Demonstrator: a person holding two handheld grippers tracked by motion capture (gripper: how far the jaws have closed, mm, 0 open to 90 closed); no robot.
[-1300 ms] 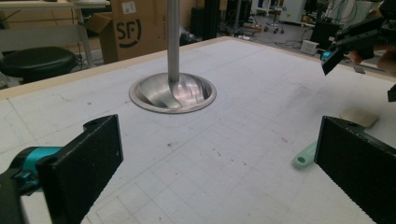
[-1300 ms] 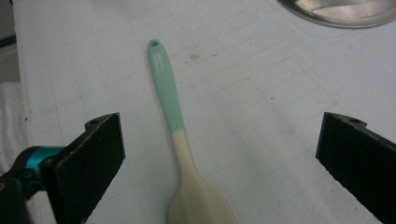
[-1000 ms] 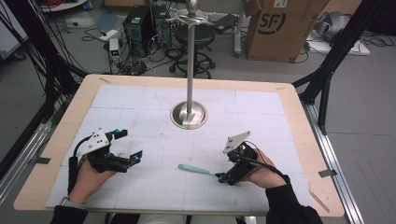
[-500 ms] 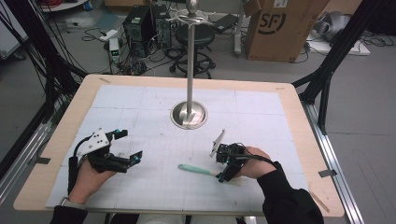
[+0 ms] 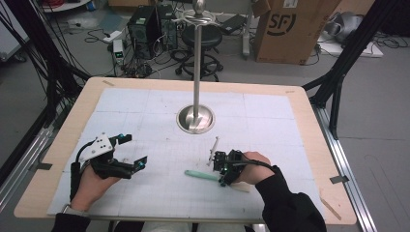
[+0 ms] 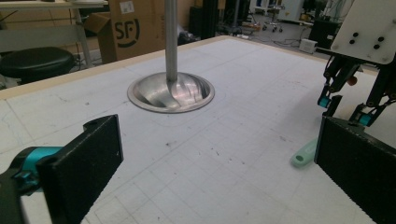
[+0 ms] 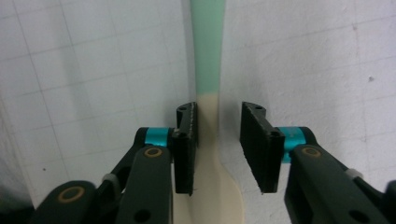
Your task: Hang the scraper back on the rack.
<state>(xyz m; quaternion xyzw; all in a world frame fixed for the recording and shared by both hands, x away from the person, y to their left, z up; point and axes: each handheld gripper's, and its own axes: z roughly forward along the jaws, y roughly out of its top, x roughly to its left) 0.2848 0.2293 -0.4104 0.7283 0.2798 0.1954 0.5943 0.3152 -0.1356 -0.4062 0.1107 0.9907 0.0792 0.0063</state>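
A utensil with a mint-green handle (image 5: 199,175) and a cream head (image 7: 215,186) lies flat on the white mat. My right gripper (image 5: 221,170) points down over it where green meets cream. Its jaws have just been closing. The utensil (image 7: 208,56) runs between them: the left pad (image 7: 187,144) is at its edge, and a gap remains at the right pad. My left gripper (image 5: 134,150) rests at the mat's left, wide open with nothing inside; its own view (image 6: 219,158) looks across at the handle tip (image 6: 302,157) and the right gripper (image 6: 348,100).
A steel pole on a round dished base (image 5: 195,119) stands at the mat's middle, also close ahead of the left gripper (image 6: 170,91). The wooden table edge (image 5: 309,121) frames the gridded mat (image 5: 145,106). A cardboard box (image 5: 285,29) and a stool (image 5: 208,36) stand beyond.
The right hand has slid left onto the utensil and rolled over, and its jaws have narrowed around the neck. The left hand has kept still.
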